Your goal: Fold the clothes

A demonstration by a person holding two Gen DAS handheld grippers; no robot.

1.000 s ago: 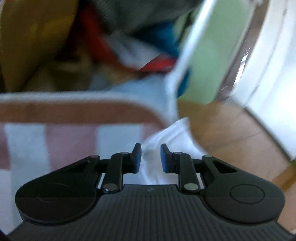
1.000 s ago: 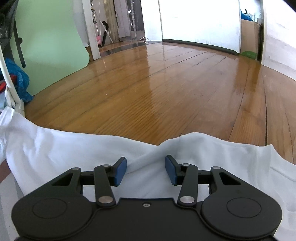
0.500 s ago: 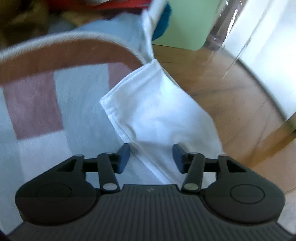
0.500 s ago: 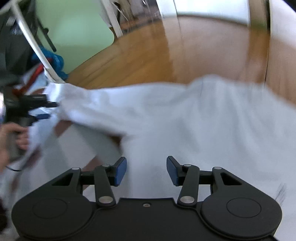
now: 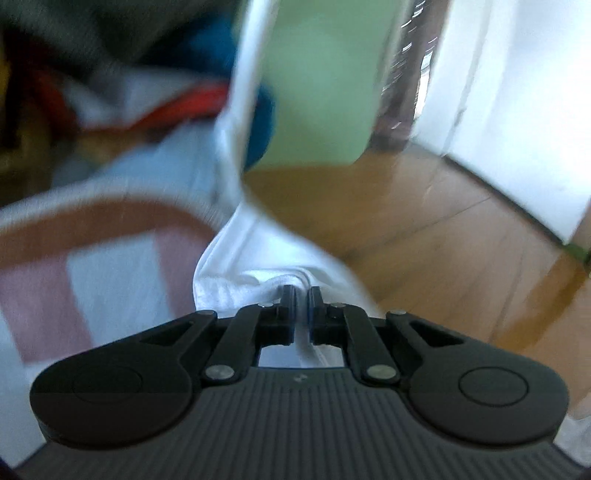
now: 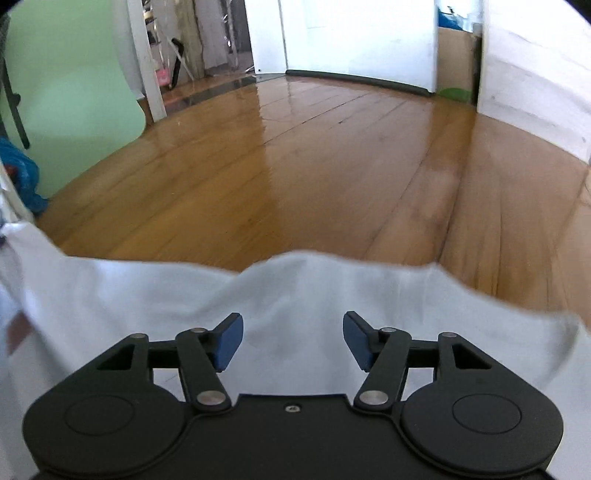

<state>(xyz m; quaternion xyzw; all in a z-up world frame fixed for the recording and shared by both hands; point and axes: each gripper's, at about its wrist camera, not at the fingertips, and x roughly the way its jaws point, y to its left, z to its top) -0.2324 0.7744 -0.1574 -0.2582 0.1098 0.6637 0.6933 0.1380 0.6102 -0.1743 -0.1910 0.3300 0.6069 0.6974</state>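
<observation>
A white garment [image 5: 258, 258] lies over the far edge of a striped pink, white and brown cloth surface [image 5: 110, 266]. My left gripper [image 5: 302, 295] is shut on a bunched corner of that white garment, the fabric pinched between its blue pads. In the right wrist view the same white garment [image 6: 295, 288] spreads wide under and ahead of my right gripper [image 6: 292, 338], whose jaws stand open above the fabric with nothing between them. The garment's far edge hangs toward the wooden floor [image 6: 314, 166].
A blurred heap of coloured clothes [image 5: 147, 92] in red, blue, grey and white sits beyond the striped surface. A white bar [image 5: 243, 92] and a pale green panel [image 5: 325, 81] stand to the right of it. White walls and a doorway [image 6: 351, 33] border the floor.
My left gripper has closed on the white garment's corner, having been open over it half a second ago. The right gripper swung back toward the floor and stays open.
</observation>
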